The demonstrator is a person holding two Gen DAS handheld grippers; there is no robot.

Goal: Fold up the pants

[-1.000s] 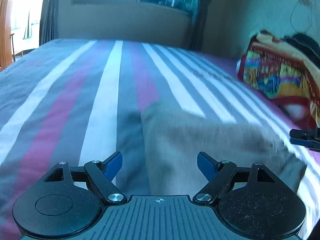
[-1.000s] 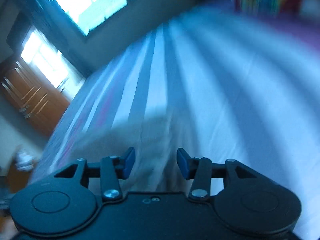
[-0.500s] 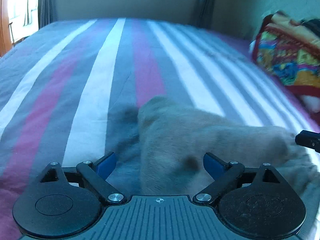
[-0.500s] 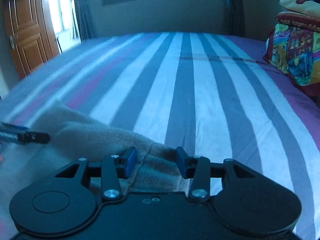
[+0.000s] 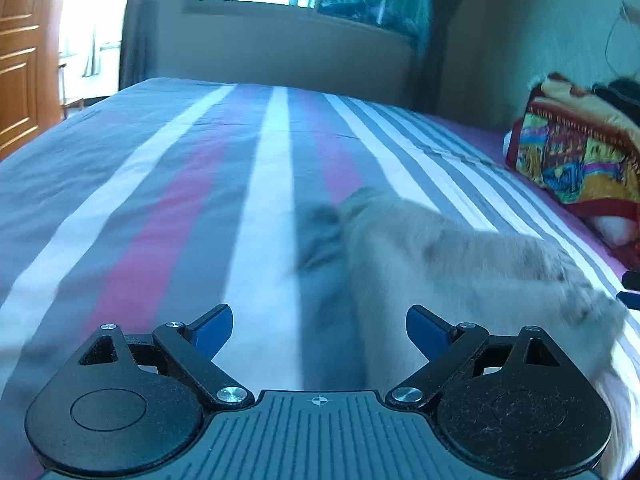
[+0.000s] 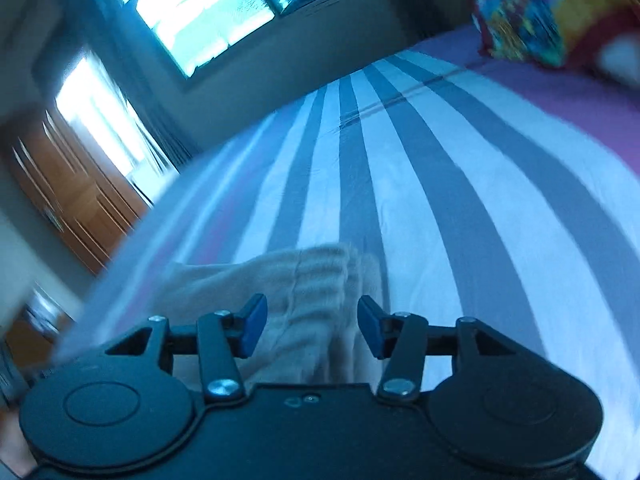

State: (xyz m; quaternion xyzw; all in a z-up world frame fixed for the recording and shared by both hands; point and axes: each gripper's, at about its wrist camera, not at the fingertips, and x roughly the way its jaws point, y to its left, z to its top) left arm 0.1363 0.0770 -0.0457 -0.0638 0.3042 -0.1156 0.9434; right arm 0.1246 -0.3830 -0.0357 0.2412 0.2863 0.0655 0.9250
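Note:
Beige-grey pants [image 5: 440,256] lie bunched on the striped bed [image 5: 160,160], blurred by motion. My left gripper [image 5: 318,320] hovers just before their left edge. Its jaws stand wide and are closing, with sheet and the pants' edge between them and nothing pressed. In the right wrist view the ribbed waistband of the pants [image 6: 304,280] runs between the pads of my right gripper [image 6: 311,316]. Those jaws are opening and the pads stand clear of the cloth. A tip of the right gripper [image 5: 630,288] shows at the left wrist view's right edge.
A colourful folded blanket [image 5: 572,160] sits at the bed's right side against the wall, also seen as the blanket [image 6: 528,12]. A wooden door [image 6: 68,200] stands left of the bed. Striped sheet [image 6: 440,200] stretches beyond the pants toward the window.
The right gripper's jaws have widened off the waistband and its view has tilted. In the left wrist view the pants have slid rightward and the view has lifted toward the window.

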